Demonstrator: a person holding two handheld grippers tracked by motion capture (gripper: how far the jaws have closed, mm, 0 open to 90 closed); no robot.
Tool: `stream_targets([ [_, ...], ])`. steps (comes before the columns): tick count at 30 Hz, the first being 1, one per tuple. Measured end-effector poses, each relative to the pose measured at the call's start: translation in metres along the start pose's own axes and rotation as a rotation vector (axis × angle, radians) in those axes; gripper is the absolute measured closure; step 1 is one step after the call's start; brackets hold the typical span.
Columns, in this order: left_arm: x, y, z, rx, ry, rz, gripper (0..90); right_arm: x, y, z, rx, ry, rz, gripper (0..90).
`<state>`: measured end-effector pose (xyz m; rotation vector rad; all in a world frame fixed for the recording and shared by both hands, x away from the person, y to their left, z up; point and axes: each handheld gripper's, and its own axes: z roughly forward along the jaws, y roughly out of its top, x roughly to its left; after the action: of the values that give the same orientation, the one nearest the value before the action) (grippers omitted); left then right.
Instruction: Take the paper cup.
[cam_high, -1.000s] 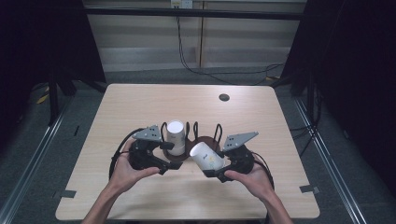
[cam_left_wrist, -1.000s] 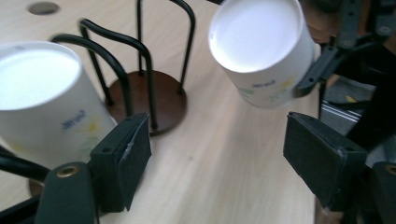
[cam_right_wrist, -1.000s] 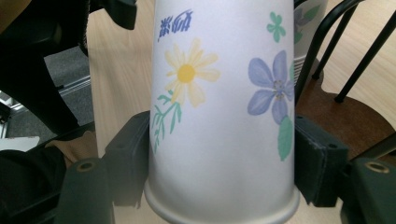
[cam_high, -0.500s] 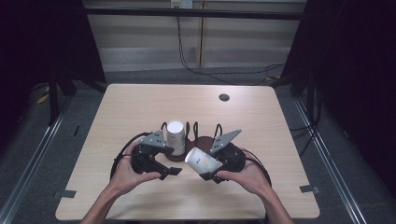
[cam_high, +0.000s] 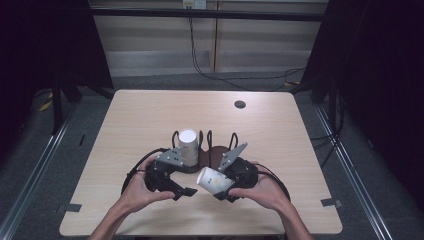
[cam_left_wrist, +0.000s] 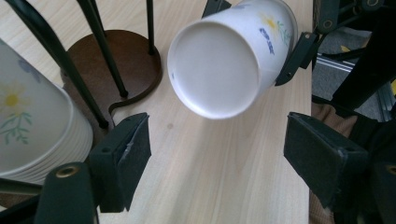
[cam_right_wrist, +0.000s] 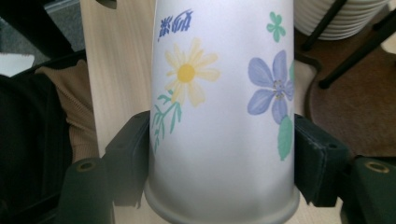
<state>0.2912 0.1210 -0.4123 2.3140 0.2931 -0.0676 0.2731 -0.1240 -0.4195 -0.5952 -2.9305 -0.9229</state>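
The paper cup (cam_high: 214, 180) sits tipped on its side in my right gripper (cam_right_wrist: 219, 154), its flowered wall pinched between the two black pads near the rim so that the flat white bottom (cam_left_wrist: 215, 74) points across toward my other hand. I hold it low over the near part of the table (cam_high: 150, 115), just in front of the rack, because that angle offers the closed end to the left gripper (cam_left_wrist: 219, 163) and leaves the open mouth free. My left gripper has nothing in it: its jaws stand fairly wide, one on each side of the cup's base but short of it, and they have just been narrowing a little, I judge to match the base for a handover. Behind, the stack of cups (cam_high: 188, 145) stands upright in the wire holder (cam_high: 210, 145) on its dark round base, touching the uprights that keep it from toppling. A small dark disc (cam_high: 240, 104) lies well apart near the far edge.
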Motion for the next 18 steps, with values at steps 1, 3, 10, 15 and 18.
stream_targets([
  [1,0.000,0.000,0.001,0.000,0.001,-0.001,23.6,0.000,0.000,0.001,0.009,0.004,-0.006,30.3],
  [3,0.000,-0.001,0.003,0.010,0.000,0.006,23.1,0.001,0.001,0.002,0.025,0.004,-0.014,30.3],
  [10,0.001,-0.004,0.008,0.036,-0.023,-0.013,23.5,0.004,0.003,0.004,0.059,-0.003,-0.030,30.3],
  [15,-0.001,-0.004,0.013,0.053,-0.047,-0.001,25.9,0.007,0.003,0.007,0.084,0.023,-0.049,30.4],
  [18,-0.002,-0.003,0.016,0.067,-0.077,0.005,26.8,0.010,0.004,0.009,0.106,0.027,-0.068,30.4],
])
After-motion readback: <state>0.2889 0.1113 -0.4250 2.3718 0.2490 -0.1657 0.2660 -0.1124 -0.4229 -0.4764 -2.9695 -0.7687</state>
